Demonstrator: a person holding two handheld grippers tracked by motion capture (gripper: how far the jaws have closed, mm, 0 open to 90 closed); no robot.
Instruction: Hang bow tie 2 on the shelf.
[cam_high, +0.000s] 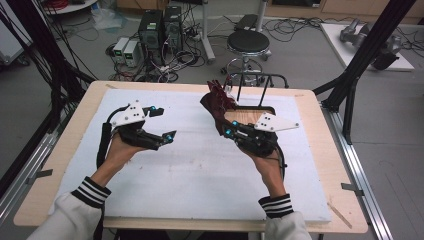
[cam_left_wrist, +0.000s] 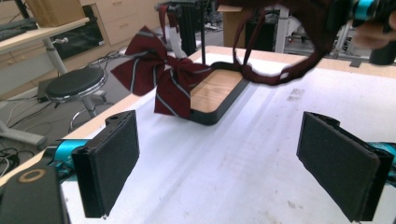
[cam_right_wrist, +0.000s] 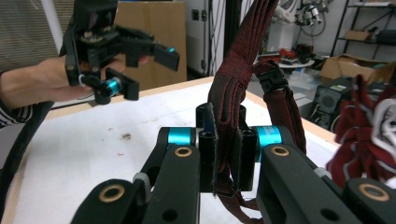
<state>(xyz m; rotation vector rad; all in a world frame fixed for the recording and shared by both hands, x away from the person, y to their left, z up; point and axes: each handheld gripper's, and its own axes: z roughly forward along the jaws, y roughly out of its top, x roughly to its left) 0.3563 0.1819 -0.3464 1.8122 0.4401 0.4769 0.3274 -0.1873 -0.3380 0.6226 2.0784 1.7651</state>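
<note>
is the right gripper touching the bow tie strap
Touching: in the right gripper view the right gripper is shut on the dark red strap, its pads pressing it from both sides.

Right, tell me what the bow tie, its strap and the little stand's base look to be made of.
Bow tie: woven fabric, matte dark red with pale stripes, folds soft.
Strap: likely webbing of the same dark red, with a ribbed weave and a black, probably plastic, buckle; the right hand-held gripper pinches it flat.
Stand's base: wood-grain panel, perhaps veneer, in a smooth black rim, metal or plastic.
</note>
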